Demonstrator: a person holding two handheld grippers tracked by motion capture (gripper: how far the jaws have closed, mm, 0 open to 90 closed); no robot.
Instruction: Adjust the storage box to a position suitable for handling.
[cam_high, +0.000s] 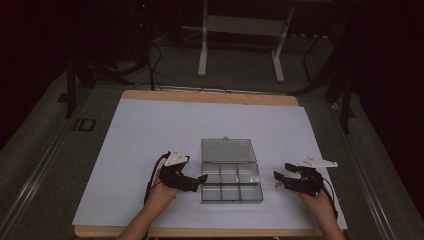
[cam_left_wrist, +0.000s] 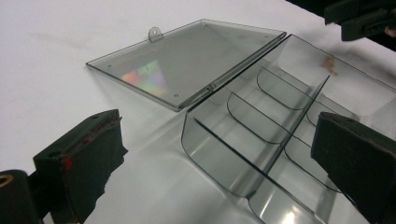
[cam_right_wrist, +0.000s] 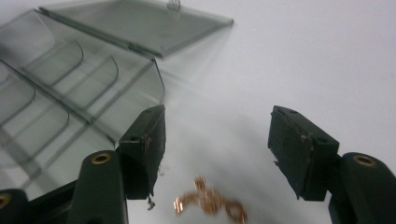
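A clear plastic compartment box (cam_high: 231, 182) lies mid-table on the white sheet, its lid (cam_high: 228, 150) folded open flat behind it. Several empty compartments (cam_left_wrist: 261, 126) show through its walls. My left gripper (cam_high: 199, 181) is at the box's left end, jaws open wide, with the near corner of the box (cam_left_wrist: 210, 135) ahead between them and untouched. My right gripper (cam_high: 282, 171) hovers just right of the box, open. A small tangle of copper-coloured chain (cam_right_wrist: 210, 203) lies on the sheet low between its jaws (cam_right_wrist: 219, 135), apart from both pads.
The white sheet (cam_high: 150, 130) covers a wooden-edged table (cam_high: 210, 96). A white metal stand (cam_high: 240, 30) and cables (cam_high: 155, 65) sit on the floor behind. A dark drop surrounds the table.
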